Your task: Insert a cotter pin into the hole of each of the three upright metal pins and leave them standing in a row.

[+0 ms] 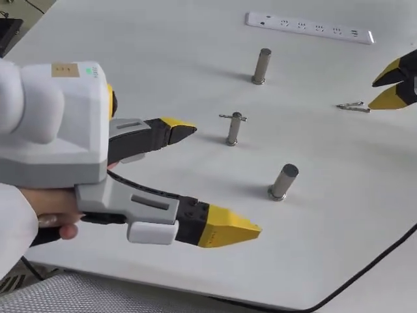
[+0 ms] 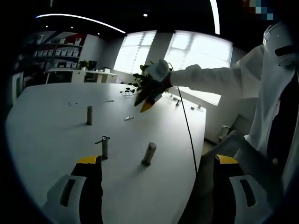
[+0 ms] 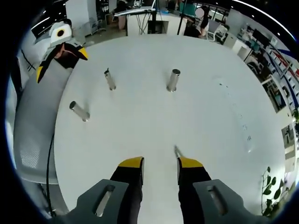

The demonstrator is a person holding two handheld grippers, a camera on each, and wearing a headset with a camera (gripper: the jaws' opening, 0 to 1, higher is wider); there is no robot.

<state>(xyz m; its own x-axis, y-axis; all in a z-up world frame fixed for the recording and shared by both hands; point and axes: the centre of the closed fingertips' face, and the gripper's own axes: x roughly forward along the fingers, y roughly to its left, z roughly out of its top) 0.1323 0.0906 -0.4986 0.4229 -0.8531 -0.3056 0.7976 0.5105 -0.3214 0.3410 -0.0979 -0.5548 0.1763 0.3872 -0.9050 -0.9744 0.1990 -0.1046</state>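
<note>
A: L gripper (image 1: 228, 179)?
B: Jaws spread wide, nothing held.
A: Pins?
B: The near pin (image 1: 283, 181) is stood upright; mid pin (image 1: 233, 132) fitted w/ cotter pin (image 1: 232, 117); loose cotter pin (image 1: 352, 107) laid at R gripper (image 1: 371, 95) tip, jaws parted, empty; far pin (image 1: 262, 66) upright

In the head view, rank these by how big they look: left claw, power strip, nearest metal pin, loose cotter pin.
Largest to smallest:
left claw, helped by being closest to the camera
power strip
nearest metal pin
loose cotter pin
</note>
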